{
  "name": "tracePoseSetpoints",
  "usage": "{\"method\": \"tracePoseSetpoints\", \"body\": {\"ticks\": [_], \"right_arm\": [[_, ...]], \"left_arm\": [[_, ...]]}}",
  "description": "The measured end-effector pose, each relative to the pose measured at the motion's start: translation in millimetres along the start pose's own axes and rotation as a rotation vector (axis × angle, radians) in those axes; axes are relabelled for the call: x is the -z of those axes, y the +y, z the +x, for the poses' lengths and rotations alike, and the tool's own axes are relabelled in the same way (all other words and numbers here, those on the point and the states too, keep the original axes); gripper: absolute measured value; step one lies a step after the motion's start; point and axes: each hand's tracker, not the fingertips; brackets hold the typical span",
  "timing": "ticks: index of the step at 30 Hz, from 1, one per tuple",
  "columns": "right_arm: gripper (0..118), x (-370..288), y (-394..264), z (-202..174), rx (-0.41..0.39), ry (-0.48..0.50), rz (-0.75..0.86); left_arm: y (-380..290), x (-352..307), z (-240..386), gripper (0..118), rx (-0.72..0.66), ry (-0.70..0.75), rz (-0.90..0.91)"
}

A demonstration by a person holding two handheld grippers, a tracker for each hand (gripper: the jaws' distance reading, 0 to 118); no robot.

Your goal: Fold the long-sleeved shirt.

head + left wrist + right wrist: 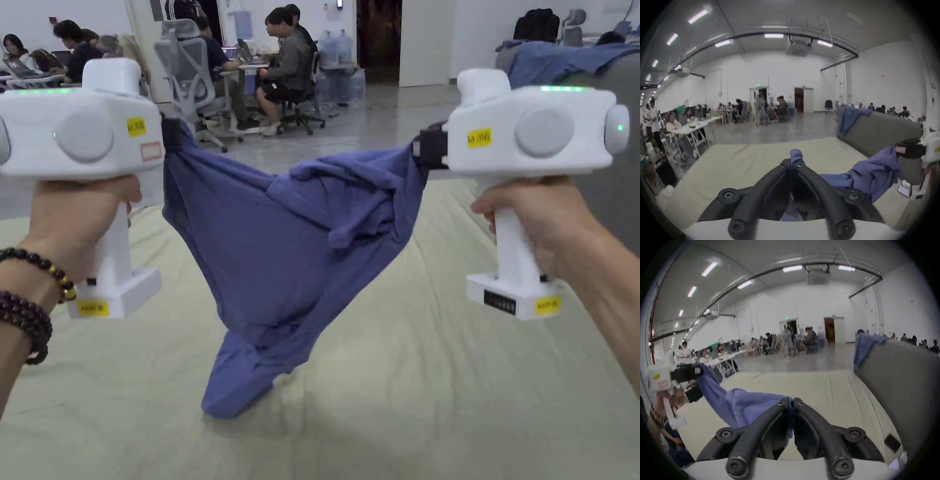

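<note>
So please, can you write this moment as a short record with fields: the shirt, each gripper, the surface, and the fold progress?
shirt: blue long-sleeved shirt, bunched, hanging between both grippers, lowest part touching the surface
left gripper: left gripper, shut on the shirt, raised
right gripper: right gripper, shut on the shirt, raised at about the same height
surface: cream cloth-covered surface below the shirt
fold progress: shirt not laid flat, no fold visible

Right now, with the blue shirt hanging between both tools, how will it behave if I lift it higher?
Probably floppy: the blue shirt sags in a deep V between the left tool and right tool. Likely light, since pinched edges hold it. Its bottom bunches on the cream sheet, so it may drag and swing.
</note>
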Motion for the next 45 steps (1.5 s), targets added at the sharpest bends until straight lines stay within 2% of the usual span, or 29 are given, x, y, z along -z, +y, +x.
{"method": "tracePoseSetpoints", "body": {"ticks": [3, 5, 10, 15, 24, 26, 30, 33, 36, 38, 40, 42, 44, 45], "right_arm": [[2, 21.3, 66.9, -6.4, 0.039, -0.011, 0.030], [2, 32.7, 95.4, -7.0, 0.027, -0.040, 0.034], [2, 45.4, 103.2, 0.5, 0.057, -0.058, 0.026], [2, 63.5, 42.7, 14.7, 0.118, -0.035, -0.028], [2, 120.0, -142.9, 32.7, 0.205, 0.033, -0.308], [2, 129.6, -168.0, 35.4, 0.193, 0.025, -0.353], [2, 125.6, -181.0, 39.9, 0.208, 0.027, -0.359], [2, 93.7, -177.4, 30.9, 0.161, 0.058, -0.318], [2, 49.4, -183.4, 20.5, -0.009, 0.119, -0.308], [2, 9.4, -198.7, 7.2, -0.078, 0.132, -0.339], [2, -23.2, -219.4, 2.5, -0.086, 0.159, -0.368], [2, -50.9, -250.6, -6.8, -0.060, 0.190, -0.424], [2, -69.2, -289.3, -13.4, -0.019, 0.215, -0.537], [2, -73.7, -308.8, -19.5, -0.023, 0.219, -0.591]], "left_arm": [[52.6, 6.4, 1.7, 0, 0.042, 0.070, 0.058], [76.4, 6.7, 3.4, 0, 0.068, 0.107, 0.085], [84.2, 12.9, 5.4, 0, 0.056, 0.102, 0.095], [27.4, 34.7, 7.1, 0, 0.056, 0.090, 0.034], [-161.5, 79.1, 19.4, 0, -0.038, 0.055, -0.242], [-185.7, 82.5, 23.3, 0, -0.026, 0.053, -0.307], [-195.0, 69.4, 24.5, 0, -0.049, 0.042, -0.301], [-190.3, 43.3, 22.9, 0, -0.022, 0.049, -0.280], [-198.9, -4.5, 22.5, 0, 0.055, 0.023, -0.260], [-219.1, -43.6, 24.8, 0, 0.108, 0.001, -0.290], [-243.5, -77.6, 22.5, 0, 0.106, -0.018, -0.354], [-273.5, -105.5, 23.7, 0, 0.081, -0.036, -0.467], [-310.3, -126.3, 21.2, 0, 0.016, -0.073, -0.600], [-326.4, -132.7, 22.4, 0, 0.003, -0.088, -0.650]]}}
